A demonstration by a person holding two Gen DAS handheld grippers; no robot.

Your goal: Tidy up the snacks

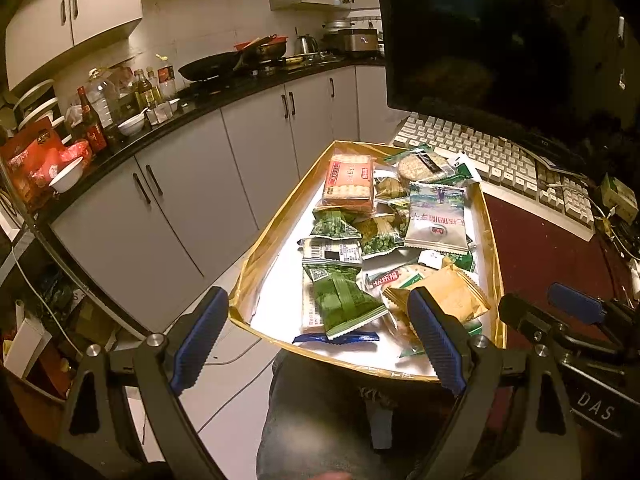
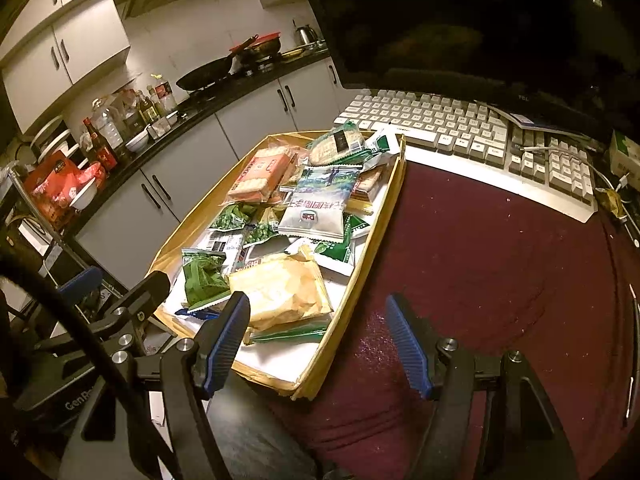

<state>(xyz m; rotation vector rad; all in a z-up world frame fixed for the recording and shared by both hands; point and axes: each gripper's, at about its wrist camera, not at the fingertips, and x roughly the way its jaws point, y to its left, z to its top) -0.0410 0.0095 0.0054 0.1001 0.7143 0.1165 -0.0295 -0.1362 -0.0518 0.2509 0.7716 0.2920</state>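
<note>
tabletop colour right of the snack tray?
Dark maroon cloth-like tabletop, beside the gold-walled cardboard snack tray. Shows best in the right wrist view.

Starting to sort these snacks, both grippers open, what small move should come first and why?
Probably ease the right gripper forward and left onto the tan packet: it lies topmost at the tray's near end, and both grippers hold nothing.

Dim kitchen; grey cabinets (image 1: 256, 152); dark countertop (image 1: 168, 120)
</note>
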